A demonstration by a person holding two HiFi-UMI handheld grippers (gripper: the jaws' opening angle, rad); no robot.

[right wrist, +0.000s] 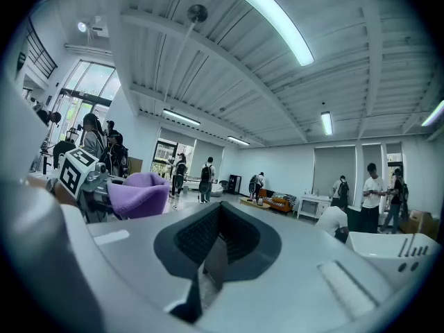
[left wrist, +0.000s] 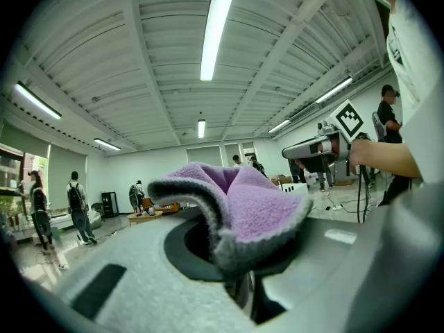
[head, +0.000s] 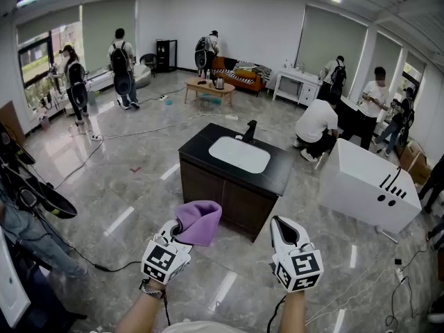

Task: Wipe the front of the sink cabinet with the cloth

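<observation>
The left tongs (head: 179, 238) are clamped on the cloth (head: 200, 220), a lilac fleece piece with a nubby pile and a greyish edge. Only a fold is pinched, so most of it bunches loosely above the tips, which I judge leaves a soft free pad to press flat on a panel. It is held up in the air, near the person and left of centre, well apart from the cabinet (head: 208, 189), so wiping has not yet begun. The right tongs (head: 281, 226) have their jaws together with nothing between them and hang level to the right of the other pair, probably just kept out of the way, since one cloth needs one tool. The cabinet stands alone on the floor (head: 132, 186), its long dark-brown front turned toward the person at a slant. The front looks like flat door panels with a straight seam between them, smooth and hard, so the fleece should slide easily. Its top (head: 281, 179) is a black slab holding a white rounded-rectangle basin (head: 239, 155) and a black tap (head: 249, 130) at the far edge. The floor is glossy grey stone-look tile that mirrors the ceiling lights. Reaching the front likely means stepping nearer and lowering the cloth to door height.
</observation>
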